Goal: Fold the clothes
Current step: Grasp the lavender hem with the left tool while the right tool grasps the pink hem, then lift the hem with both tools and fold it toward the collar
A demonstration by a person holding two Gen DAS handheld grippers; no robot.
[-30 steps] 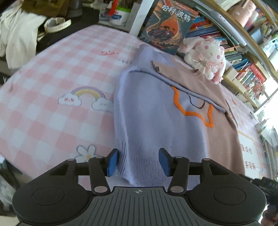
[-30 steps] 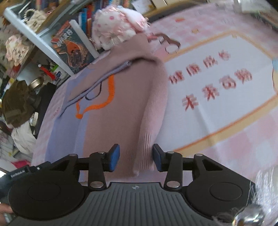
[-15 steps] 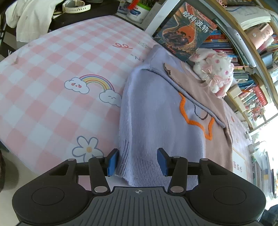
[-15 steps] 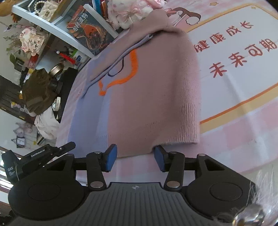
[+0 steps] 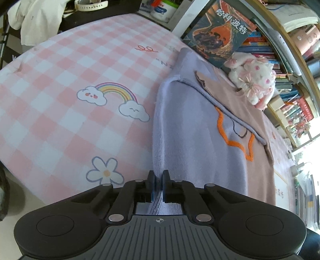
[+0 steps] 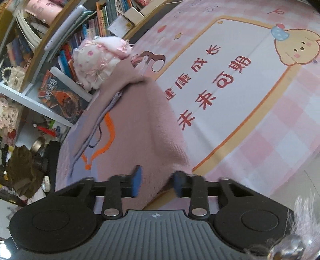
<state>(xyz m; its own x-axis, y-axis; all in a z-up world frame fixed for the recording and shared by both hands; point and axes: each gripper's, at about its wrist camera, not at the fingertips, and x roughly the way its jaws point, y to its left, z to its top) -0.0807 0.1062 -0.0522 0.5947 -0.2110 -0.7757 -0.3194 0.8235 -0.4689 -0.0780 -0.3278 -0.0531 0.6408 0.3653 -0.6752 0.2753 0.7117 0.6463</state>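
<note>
A lavender and dusty-pink knit sweater (image 5: 200,144) with an orange star outline lies flat on the pink checked bed sheet (image 5: 66,112). My left gripper (image 5: 158,187) is shut on the sweater's lavender hem corner at the near edge. In the right wrist view the sweater (image 6: 130,140) shows its pink side. My right gripper (image 6: 157,184) is open, its blue pads either side of the pink hem corner, which sits between them.
A pink plush toy (image 5: 252,78) and a large book (image 5: 218,34) stand at the head of the sweater against a bookshelf (image 5: 290,66). White cloth (image 5: 38,18) hangs at the far left. The sheet's printed panel (image 6: 230,86) lies right of the sweater.
My left gripper has closed on the lavender hem corner. My right gripper has moved forward so the pink hem corner now lies between its open pads.
</note>
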